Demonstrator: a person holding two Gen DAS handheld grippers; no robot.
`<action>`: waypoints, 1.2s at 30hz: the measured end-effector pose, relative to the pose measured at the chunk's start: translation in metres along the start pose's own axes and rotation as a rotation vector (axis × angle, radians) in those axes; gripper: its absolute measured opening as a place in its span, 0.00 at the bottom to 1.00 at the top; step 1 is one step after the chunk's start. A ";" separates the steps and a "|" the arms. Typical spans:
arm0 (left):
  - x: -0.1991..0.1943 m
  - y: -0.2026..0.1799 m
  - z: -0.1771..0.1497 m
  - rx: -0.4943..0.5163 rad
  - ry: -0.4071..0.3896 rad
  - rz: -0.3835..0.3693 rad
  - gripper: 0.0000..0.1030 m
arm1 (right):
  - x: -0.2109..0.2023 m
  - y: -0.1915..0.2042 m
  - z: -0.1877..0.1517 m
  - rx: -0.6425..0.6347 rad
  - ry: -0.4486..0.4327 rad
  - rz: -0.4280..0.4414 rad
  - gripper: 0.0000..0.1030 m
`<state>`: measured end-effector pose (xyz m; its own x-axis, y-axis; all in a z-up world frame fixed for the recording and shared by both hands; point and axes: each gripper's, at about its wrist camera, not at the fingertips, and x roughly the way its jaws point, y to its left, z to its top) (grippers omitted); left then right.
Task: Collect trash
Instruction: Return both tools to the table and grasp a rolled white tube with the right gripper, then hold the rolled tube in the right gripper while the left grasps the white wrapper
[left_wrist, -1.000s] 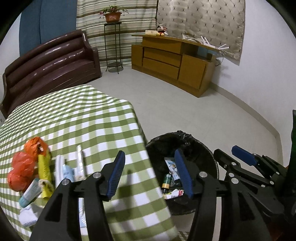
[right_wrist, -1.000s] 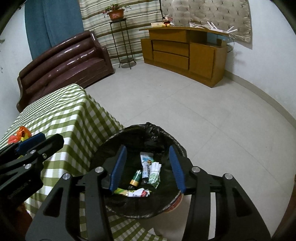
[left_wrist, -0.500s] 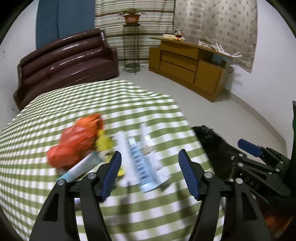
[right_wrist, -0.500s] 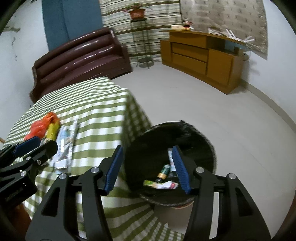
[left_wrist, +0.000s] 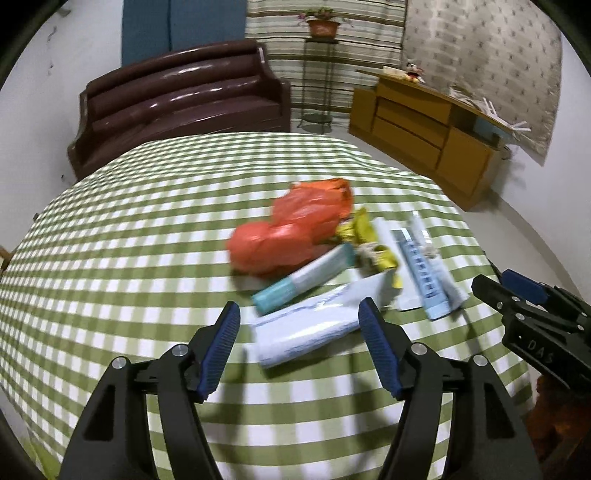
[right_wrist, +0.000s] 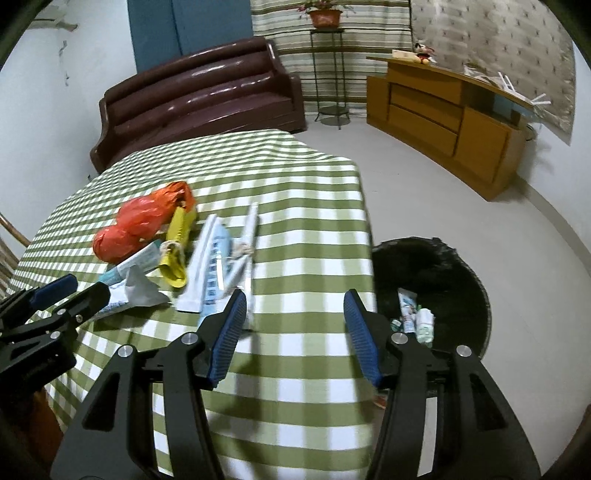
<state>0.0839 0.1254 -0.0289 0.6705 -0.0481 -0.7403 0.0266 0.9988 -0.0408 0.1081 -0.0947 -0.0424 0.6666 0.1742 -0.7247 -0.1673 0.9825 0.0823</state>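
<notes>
Your left gripper (left_wrist: 299, 345), fingers opening and empty, hovers over the light, crushable white wrapper (left_wrist: 306, 328) on the worktop (left_wrist: 147, 229); pinch its middle. Right gripper (right_wrist: 293, 332) open, empty.

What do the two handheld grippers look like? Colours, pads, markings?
Both match: the left gripper and right gripper have matte black angular frames with triangular cut-outs, silver pivot bolts, and two fingers faced with ribbed blue pads. From the left wrist view, the right gripper's side carries faint embossed lettering, too blurred to read surely. No cables, hands or sleeves visible.
</notes>
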 end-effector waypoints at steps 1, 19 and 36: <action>0.000 0.006 -0.001 -0.009 0.001 0.003 0.64 | 0.001 0.002 0.000 -0.002 0.001 0.001 0.52; 0.002 0.039 -0.008 -0.046 0.020 -0.007 0.67 | 0.034 0.032 0.020 -0.052 0.070 -0.012 0.41; 0.008 0.033 -0.005 -0.031 0.034 -0.042 0.70 | 0.031 0.030 0.017 -0.051 0.053 0.000 0.15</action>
<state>0.0869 0.1576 -0.0395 0.6436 -0.0903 -0.7601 0.0305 0.9953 -0.0924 0.1364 -0.0582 -0.0504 0.6274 0.1695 -0.7601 -0.2054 0.9775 0.0485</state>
